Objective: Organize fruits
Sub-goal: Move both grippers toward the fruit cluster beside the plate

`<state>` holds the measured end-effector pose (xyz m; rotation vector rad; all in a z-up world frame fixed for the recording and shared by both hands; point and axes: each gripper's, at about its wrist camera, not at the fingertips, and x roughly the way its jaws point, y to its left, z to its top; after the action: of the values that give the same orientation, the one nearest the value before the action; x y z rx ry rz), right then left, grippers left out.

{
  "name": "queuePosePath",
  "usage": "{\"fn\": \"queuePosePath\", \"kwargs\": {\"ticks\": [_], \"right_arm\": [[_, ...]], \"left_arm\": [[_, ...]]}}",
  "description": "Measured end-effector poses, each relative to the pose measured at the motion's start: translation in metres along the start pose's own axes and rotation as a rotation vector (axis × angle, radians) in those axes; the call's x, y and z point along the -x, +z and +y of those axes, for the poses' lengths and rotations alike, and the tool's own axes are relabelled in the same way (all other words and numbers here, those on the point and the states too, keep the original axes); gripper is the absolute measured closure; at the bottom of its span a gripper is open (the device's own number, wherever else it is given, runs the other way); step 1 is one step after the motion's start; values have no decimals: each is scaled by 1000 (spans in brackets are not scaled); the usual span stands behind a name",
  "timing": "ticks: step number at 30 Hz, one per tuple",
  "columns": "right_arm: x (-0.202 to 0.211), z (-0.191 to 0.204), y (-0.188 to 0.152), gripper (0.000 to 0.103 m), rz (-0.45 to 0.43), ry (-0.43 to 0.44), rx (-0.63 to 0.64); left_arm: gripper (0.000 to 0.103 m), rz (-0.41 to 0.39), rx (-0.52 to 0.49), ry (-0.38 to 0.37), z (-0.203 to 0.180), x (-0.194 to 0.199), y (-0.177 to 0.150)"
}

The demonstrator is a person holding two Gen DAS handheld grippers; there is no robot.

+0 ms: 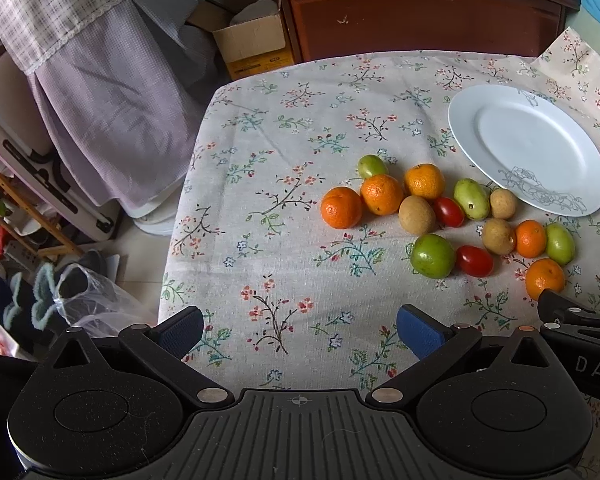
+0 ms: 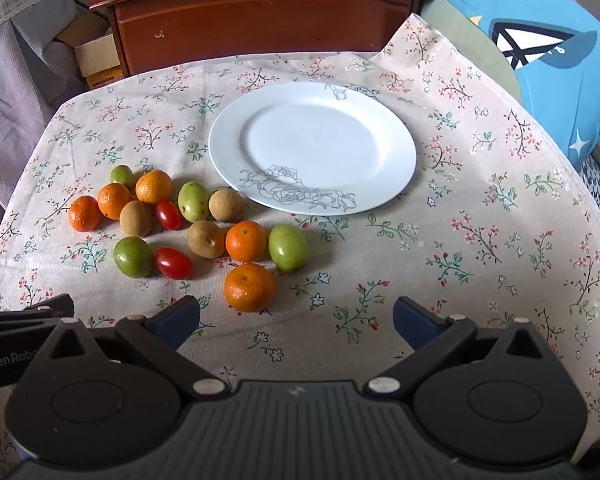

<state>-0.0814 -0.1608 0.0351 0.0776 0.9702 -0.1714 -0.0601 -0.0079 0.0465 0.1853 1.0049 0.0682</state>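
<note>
we are at the start: the fruits (image 2: 188, 224) lie loose on the bench (image 2: 480, 264) beside the bare plate (image 2: 388, 136). our left gripper (image 1: 300, 334) and right gripper (image 2: 296, 322) both hover wide and hold nothing. next, we judge, the right closes on the nearest orange (image 2: 249, 287).

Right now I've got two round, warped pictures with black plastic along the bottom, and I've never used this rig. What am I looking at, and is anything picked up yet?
The black plastic is the tool itself: a person holds a two-finger gripper in each hand, and a fisheye camera on each looks forward along its blue-padded fingers. One picture is from the left gripper, the other from the right gripper. Both are open and hold nothing. Ahead is a table under a floral tablecloth. On it sits a white plate with no fruit on it. Beside the plate, loose on the cloth, lie oranges, green fruits, brown fruits and two red tomatoes. The nearest orange lies just ahead of the right gripper.
</note>
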Motion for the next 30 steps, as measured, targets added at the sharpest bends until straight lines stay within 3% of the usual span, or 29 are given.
{"fn": "queuePosePath", "kwargs": {"ticks": [23, 30], "right_arm": [[-1, -2, -1, 1, 7, 32, -10], [1, -13, 0, 1, 28, 114, -22]], "left_arm": [[0, -1, -2, -4, 1, 3, 0], [0, -10, -10, -56, 4, 3, -2]]}}
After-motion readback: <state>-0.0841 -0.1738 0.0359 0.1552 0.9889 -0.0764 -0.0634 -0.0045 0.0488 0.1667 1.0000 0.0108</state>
